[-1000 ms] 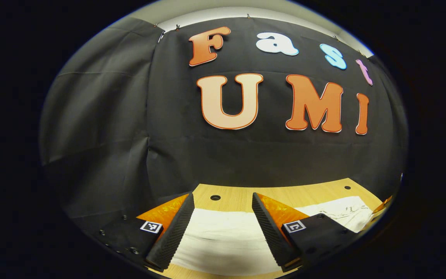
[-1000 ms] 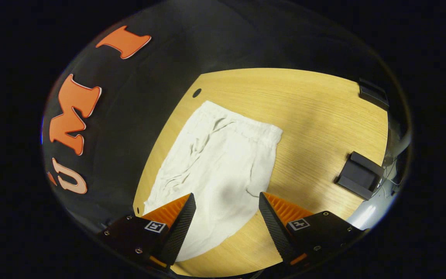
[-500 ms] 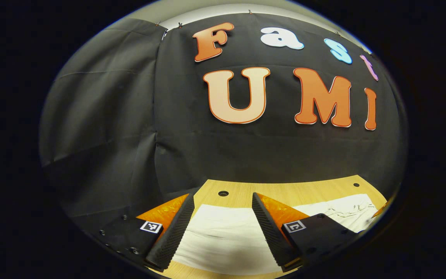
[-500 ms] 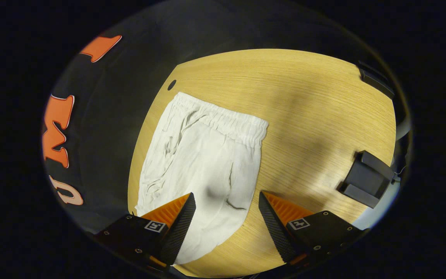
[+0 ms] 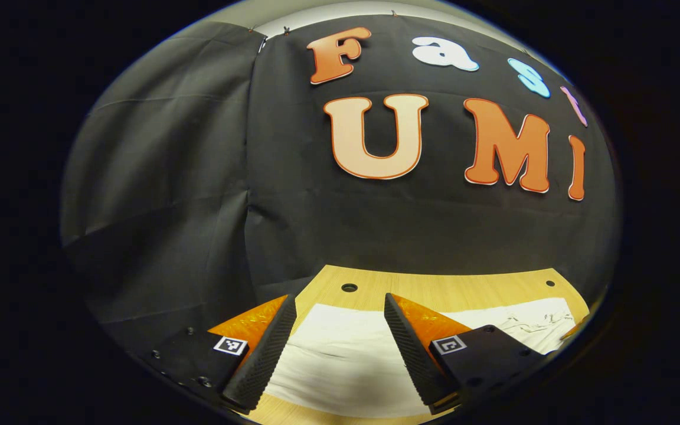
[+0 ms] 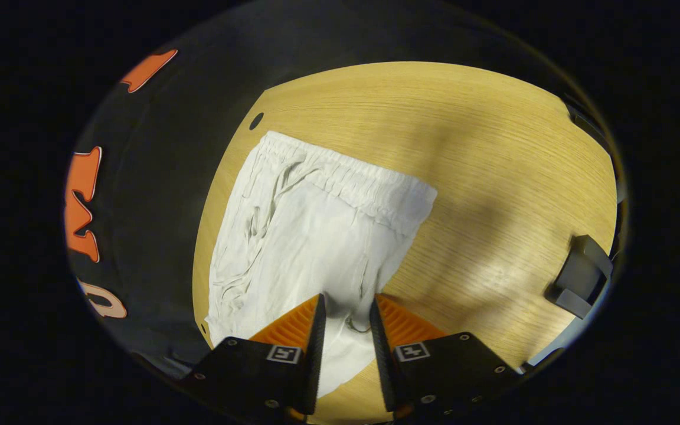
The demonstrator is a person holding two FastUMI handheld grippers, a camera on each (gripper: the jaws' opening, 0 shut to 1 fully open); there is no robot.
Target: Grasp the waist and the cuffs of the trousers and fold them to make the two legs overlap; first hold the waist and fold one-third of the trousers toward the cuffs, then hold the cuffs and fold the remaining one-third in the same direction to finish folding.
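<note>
— Two grippers over one pair of trousers; start with the left gripper [image 5: 340, 342]?

— In the left gripper view its fingers stand wide apart, released, with nothing between them but the white trousers [image 5: 346, 360] lying flat underneath. Beyond the fingertips the cloth ends and bare wooden table [image 5: 434, 289] runs to the booth wall.

— And the right gripper [image 6: 345, 330]?

— In the right gripper view its fingers are drawn in to a narrow gap above the trousers [image 6: 316, 236], near a small dark fold in the cloth. Whether they pinch fabric I cannot tell. Ahead of the fingertips the cloth spreads out, creased on the left, to the gathered waistband [image 6: 363, 183] at the far end. Off to the right, on the table [image 6: 493, 147], sits a dark block [image 6: 579, 277].
</note>
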